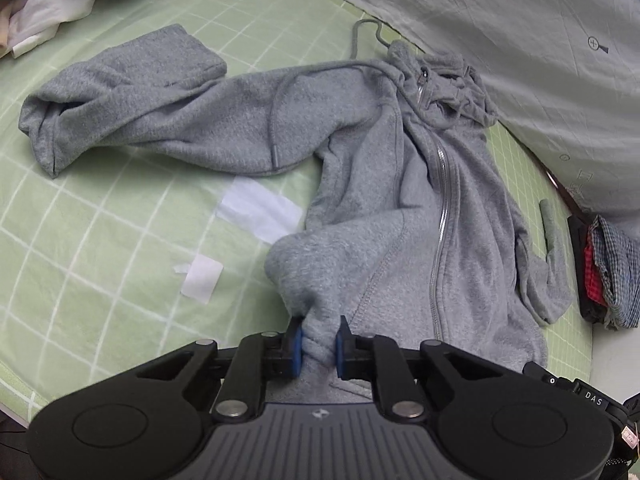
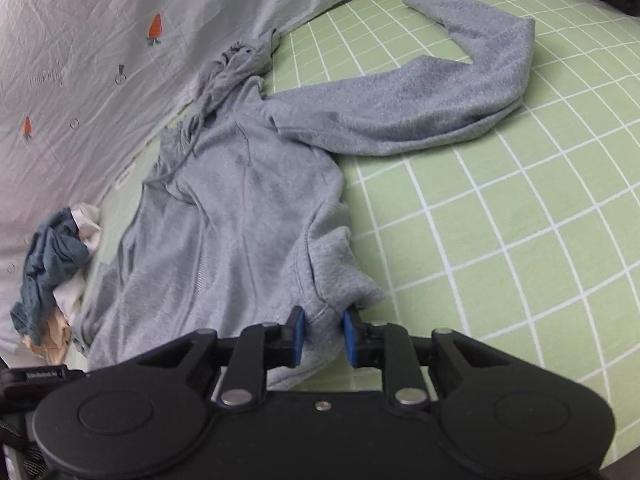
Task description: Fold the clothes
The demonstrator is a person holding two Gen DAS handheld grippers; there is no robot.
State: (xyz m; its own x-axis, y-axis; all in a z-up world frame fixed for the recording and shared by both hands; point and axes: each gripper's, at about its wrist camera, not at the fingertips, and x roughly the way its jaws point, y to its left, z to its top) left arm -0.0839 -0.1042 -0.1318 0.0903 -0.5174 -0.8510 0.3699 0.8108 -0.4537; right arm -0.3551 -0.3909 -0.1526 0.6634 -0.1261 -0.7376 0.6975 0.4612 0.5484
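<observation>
A grey zip-up hoodie (image 1: 400, 184) lies spread on a green checked bed sheet (image 1: 100, 240), hood toward the far side, zipper running down its front. In the left wrist view one sleeve (image 1: 132, 100) stretches out to the left. My left gripper (image 1: 319, 344) is shut on a bunched fold of the hoodie's bottom hem, fabric squeezed between the blue pads. In the right wrist view the hoodie (image 2: 240, 208) lies with its other sleeve (image 2: 420, 112) bent out to the right. My right gripper (image 2: 323, 334) is shut on the hem corner there, cloth pinched between its pads.
A pale quilt with carrot prints (image 1: 520, 40) borders the far side of the bed. A heap of white and teal clothes (image 2: 52, 264) sits beside the hoodie. Folded checked and red clothes (image 1: 608, 272) lie at the right edge. White patches (image 1: 256, 208) mark the sheet.
</observation>
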